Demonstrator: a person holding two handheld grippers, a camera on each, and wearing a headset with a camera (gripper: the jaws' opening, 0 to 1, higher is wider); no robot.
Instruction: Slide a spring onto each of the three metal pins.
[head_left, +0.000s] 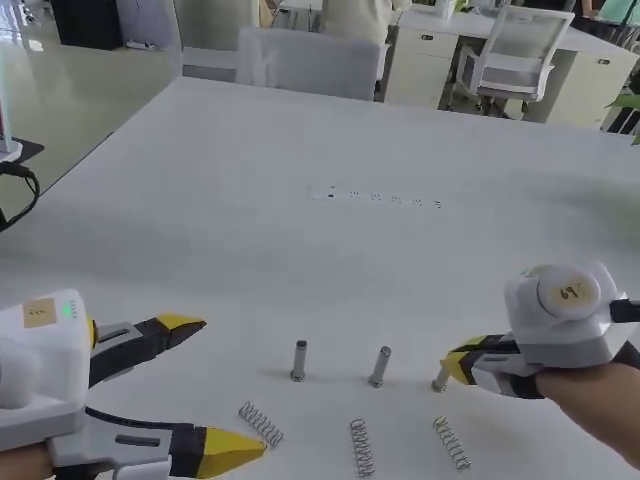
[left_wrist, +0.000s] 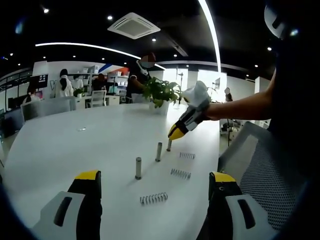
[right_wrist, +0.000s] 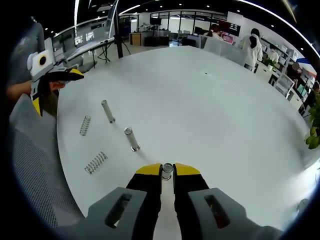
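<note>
Closest to the person, three springs lie loose on the white desk (head_left: 300, 150) in a rough row: the left spring (head_left: 261, 424), the middle spring (head_left: 362, 446) and the right spring (head_left: 451, 442), each flat on its side and apart from the others. The left claw (head_left: 210, 385) hangs at the near left corner of the head view, released, its yellow-tipped jaws spread wide with nothing between them; the left spring is just beside its lower tip.

Just beyond the springs stand the three metal pins, upright and bare. The left pin (head_left: 299, 360) and the middle pin (head_left: 380, 366) stand free. The right pin (head_left: 440, 380) is partly hidden behind the right claw (head_left: 455, 365), which reaches in from the right and is clenched on it (the right gripper view shows the pin's round top pinched between the two yellow tips). No spring sits on any pin; each lies on the near side of the row, roughly in front of one pin.

Farther out, the desk runs bare to a small row of sockets (head_left: 375, 196) set flush in its top. Past the far edge stands a grey chair (head_left: 300, 60), and to its right a white mesh chair (head_left: 510, 50) before pale cabinets (head_left: 425, 65).
</note>
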